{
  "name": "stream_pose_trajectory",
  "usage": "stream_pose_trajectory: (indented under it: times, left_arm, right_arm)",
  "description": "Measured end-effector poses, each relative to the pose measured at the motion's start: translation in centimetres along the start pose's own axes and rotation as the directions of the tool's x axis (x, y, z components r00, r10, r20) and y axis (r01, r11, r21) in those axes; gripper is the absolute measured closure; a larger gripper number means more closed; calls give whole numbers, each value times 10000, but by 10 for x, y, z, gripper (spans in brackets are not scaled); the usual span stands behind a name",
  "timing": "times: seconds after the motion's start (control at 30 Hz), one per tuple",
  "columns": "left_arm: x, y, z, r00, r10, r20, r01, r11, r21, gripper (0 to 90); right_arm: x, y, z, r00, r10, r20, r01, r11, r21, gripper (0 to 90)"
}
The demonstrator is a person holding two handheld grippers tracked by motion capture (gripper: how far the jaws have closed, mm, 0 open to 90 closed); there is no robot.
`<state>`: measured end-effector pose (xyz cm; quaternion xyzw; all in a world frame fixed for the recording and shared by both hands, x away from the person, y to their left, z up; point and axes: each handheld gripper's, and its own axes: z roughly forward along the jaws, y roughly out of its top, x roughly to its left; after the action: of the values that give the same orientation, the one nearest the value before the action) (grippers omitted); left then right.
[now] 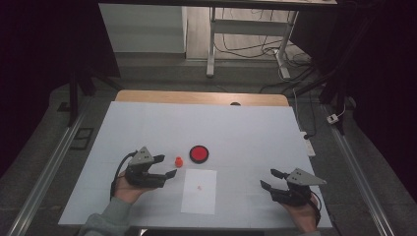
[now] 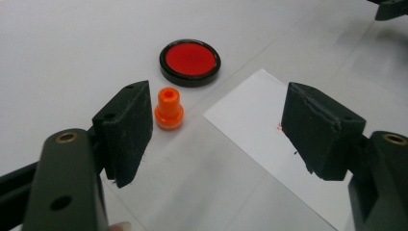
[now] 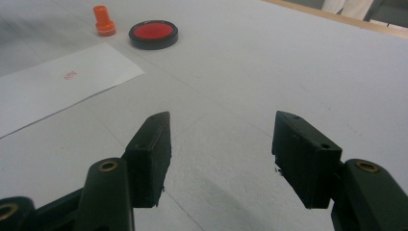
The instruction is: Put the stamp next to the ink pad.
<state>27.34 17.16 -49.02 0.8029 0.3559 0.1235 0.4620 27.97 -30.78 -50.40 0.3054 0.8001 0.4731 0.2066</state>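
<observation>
Standing upright on the white table [image 1: 246, 123], the small orange stamp [image 1: 179, 161] sits just ahead of the left gripper [image 1: 165, 166], whose jaws are spread wide with nothing between them; in the left gripper view it shows just beside one jaw. The red ink pad [image 1: 199, 154] lies near it, the paper sheet [image 1: 199, 191] just beside. The right gripper [image 1: 272, 179] hovers well apart, jaws parted and empty.
</observation>
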Motion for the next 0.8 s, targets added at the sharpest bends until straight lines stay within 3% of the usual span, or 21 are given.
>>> stream_pose_trajectory:
  times: [0.27,0.47,0.8]
  left_arm:
    - [2,-25,-17,9998,6,-215,2,9994,352,267]
    - [8,-39,-22,9992,-247,-302,265,9978,600,269]
    - [12,-45,-26,9988,-283,-389,310,9970,709,270]
  right_arm:
    - [2,-1,1,9995,-293,-128,293,9996,5,379]
    - [1,-4,2,9990,-424,-100,426,9990,147,373]
    - [1,-5,4,9982,-596,44,594,9975,371,370]
